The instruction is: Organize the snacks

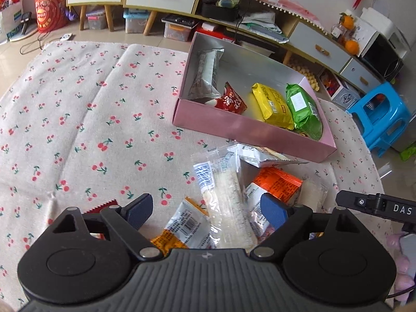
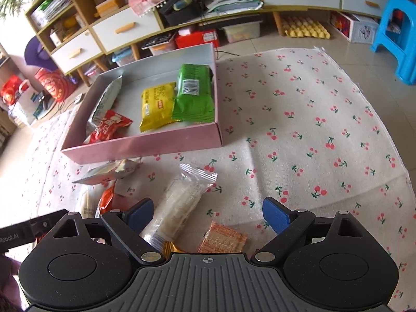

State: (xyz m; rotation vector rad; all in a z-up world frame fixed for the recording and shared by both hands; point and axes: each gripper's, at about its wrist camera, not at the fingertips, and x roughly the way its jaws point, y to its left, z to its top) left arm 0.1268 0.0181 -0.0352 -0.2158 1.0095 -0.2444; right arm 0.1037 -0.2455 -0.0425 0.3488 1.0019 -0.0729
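Note:
A pink box lies on the cherry-print cloth. It holds a grey-white packet, a red packet, a yellow packet and a green packet. Loose snacks lie in a pile in front of the box. My left gripper stands open just above that pile, over a clear-wrapped white bar and an orange-and-white packet; its pads touch neither. My right gripper is open over another clear-wrapped bar and an orange wafer pack.
An orange packet and a white foil packet lie between the pile and the box. A blue plastic stool stands off the cloth at the right. Low cabinets with storage bins line the far side.

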